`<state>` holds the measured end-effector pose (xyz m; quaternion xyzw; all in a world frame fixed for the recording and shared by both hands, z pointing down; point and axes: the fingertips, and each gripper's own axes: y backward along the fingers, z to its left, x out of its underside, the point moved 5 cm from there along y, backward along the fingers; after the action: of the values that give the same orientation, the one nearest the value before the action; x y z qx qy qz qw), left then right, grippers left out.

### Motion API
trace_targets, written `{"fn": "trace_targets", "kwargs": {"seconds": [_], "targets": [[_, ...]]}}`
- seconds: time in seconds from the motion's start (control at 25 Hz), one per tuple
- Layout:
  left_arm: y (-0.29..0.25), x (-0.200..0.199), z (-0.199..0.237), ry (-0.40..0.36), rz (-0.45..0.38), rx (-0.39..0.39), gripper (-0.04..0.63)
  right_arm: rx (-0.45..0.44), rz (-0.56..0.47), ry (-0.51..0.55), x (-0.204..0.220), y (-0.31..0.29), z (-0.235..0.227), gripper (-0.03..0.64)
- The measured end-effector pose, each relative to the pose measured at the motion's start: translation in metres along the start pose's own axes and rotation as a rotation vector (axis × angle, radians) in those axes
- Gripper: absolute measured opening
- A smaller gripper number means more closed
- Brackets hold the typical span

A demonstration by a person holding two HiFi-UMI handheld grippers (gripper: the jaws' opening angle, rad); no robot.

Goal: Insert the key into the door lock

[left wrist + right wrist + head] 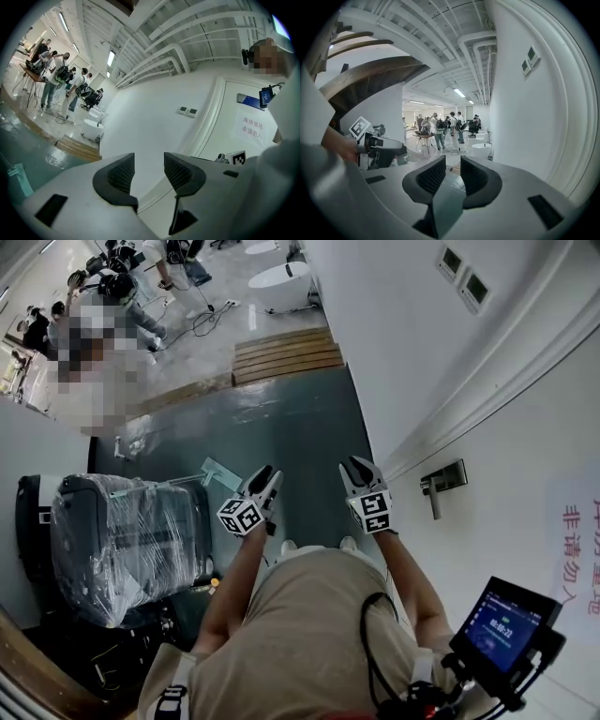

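Nearest, left gripper with jaws moderately apart and empty, right gripper with jaws narrowly parted and empty, both above dark floor, door handle on white door near right gripper's right, people far off.

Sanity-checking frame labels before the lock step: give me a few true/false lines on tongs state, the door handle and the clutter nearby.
1. The left tongs stand apart with nothing between them. True.
2. The right tongs are shut on a key. False: they stand apart and empty, and no key shows in any view.
3. In the head view the door handle lies to the right of both tongs, untouched. True.
4. The plastic-wrapped bundle sits on the person's right. False: it is on their left.
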<state>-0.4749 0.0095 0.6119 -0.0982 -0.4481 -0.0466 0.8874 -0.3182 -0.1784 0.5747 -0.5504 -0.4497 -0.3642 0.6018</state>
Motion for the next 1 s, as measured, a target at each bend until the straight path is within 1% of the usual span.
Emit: {"fn": "trace_targets", "kwargs": {"seconds": [0.08,0.24,0.48,0.76,1.0], "targets": [[0.000,0.006,-0.001,0.015,-0.002,-0.010,0.193,-0.013,0.000,-0.011,0.002,0.001,-0.005,0.089],[0.001,0.016,-0.001,0.066,-0.013,-0.016,0.193,-0.029,-0.016,-0.106,0.003,0.002,-0.011,0.089],[0.008,0.019,-0.002,0.099,-0.026,-0.019,0.193,-0.050,-0.033,-0.139,-0.001,-0.002,-0.008,0.089],[0.010,0.015,0.004,0.079,-0.016,-0.041,0.193,-0.058,-0.022,-0.153,0.003,-0.012,-0.007,0.089],[0.013,0.014,0.006,0.085,-0.007,-0.046,0.193,-0.053,-0.001,-0.141,0.006,-0.014,-0.005,0.089]]}}
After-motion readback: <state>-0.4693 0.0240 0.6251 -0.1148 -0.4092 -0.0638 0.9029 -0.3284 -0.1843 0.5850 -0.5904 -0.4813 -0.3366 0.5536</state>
